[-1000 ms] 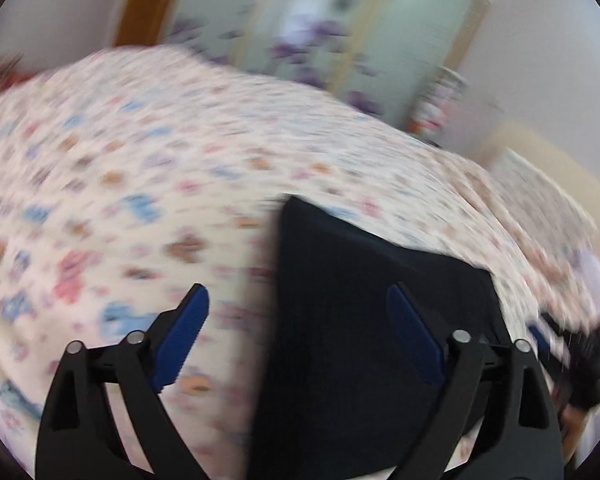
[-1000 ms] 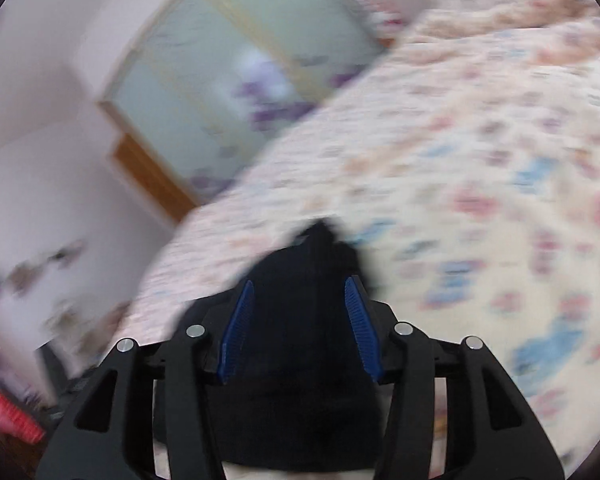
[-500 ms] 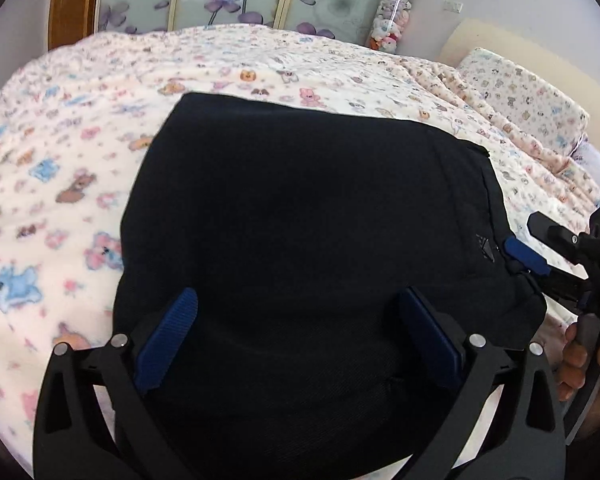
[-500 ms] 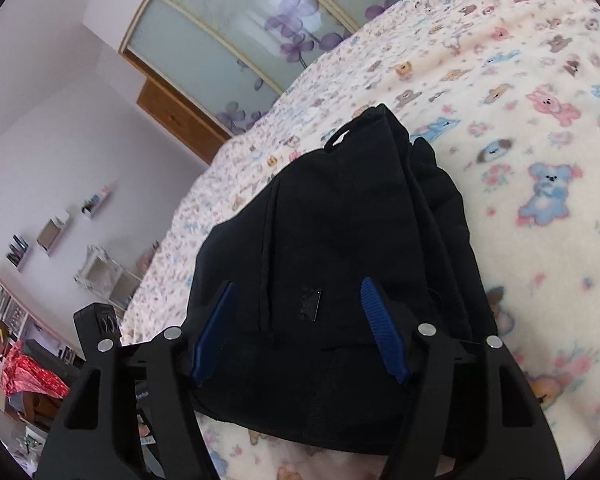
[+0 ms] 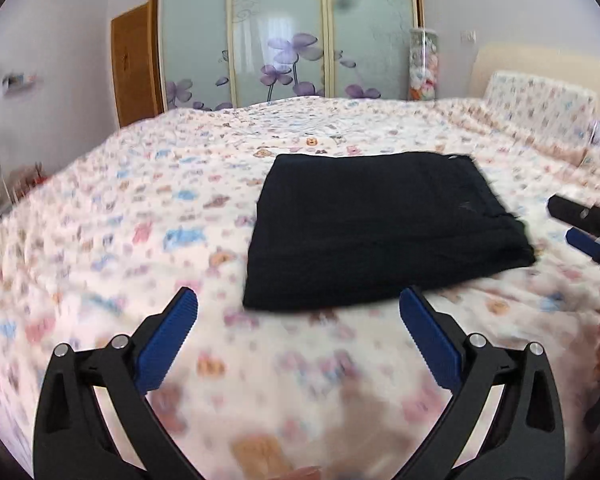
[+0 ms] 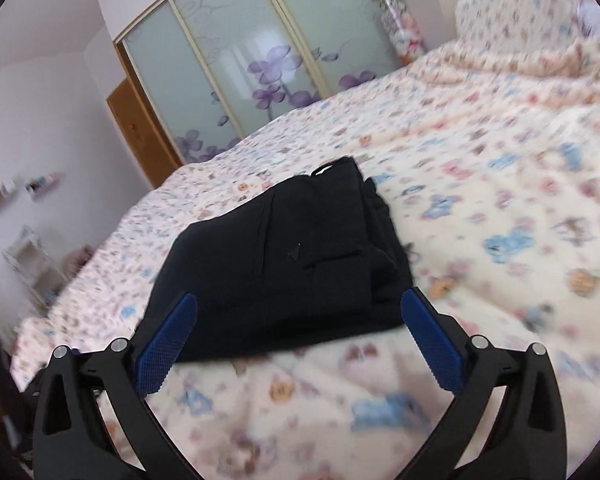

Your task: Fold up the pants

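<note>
The black pants (image 5: 376, 228) lie folded into a compact rectangle on the bed; they also show in the right wrist view (image 6: 284, 268), with a small tag and a pocket seam facing up. My left gripper (image 5: 298, 312) is open and empty, held above the bedspread just short of the pants' near edge. My right gripper (image 6: 298, 312) is open and empty, its fingertips level with the pants' near edge and apart from the cloth. The right gripper's tip (image 5: 584, 224) shows at the right edge of the left wrist view, beside the pants.
The bed is covered by a cream bedspread with cartoon animals (image 5: 140, 236). A pillow (image 5: 540, 104) and headboard lie far right. Frosted wardrobe doors with purple flowers (image 5: 284, 40) and a wooden door (image 5: 134, 64) stand behind the bed.
Both grippers have pulled back from over the pants, so the whole folded bundle now lies ahead of the fingers. Both stay open.
</note>
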Demonstrator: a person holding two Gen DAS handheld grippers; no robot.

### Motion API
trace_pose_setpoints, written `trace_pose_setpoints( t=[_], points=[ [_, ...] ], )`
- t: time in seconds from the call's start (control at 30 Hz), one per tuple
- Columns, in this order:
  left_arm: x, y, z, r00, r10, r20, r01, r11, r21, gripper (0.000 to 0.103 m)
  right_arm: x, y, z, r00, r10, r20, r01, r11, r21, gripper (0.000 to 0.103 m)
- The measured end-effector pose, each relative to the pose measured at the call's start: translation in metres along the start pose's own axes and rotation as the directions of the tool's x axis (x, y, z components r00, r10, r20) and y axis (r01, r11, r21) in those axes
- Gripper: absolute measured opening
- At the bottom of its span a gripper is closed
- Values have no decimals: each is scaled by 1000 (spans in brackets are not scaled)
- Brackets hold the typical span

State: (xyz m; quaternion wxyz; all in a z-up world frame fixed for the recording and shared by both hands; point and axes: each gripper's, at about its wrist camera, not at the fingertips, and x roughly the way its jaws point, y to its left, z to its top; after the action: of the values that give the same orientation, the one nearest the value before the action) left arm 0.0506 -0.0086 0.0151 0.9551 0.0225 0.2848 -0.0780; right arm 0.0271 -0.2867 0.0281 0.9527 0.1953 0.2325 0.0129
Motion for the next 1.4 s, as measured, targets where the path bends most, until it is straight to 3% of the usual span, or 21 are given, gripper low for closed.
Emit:
trace_pose_setpoints(
  t=[0.1,0.2,0.37,0.63,0.97,1.4],
  points=[
    [-18,11,-15,1000,-27,4,27,998,-61,101,-24,24,-16,995,-79,69,87,988,-130,102],
    [-25,12,-29,999,-28,23,29,998,-58,101,-41,48,-37,978,-150,146,184,948,-260,102],
    [-27,17,-33,1000,-16,17,18,995,-93,101,-66,66,-54,956,-161,245,239,914,-329,102],
    [-32,2,-38,998,-17,55,17,1000,-2,101,-57,64,-57,960,-203,192,256,915,-312,102],
    [-23,-7,-40,999,-2,32,1,999,40,101,-37,59,-64,963,-255,87,269,919,-288,102],
    [-13,-12,-44,1000,14,-9,-13,997,72,101,-31,58,-66,958,-281,65,287,911,-297,102]
  ],
)
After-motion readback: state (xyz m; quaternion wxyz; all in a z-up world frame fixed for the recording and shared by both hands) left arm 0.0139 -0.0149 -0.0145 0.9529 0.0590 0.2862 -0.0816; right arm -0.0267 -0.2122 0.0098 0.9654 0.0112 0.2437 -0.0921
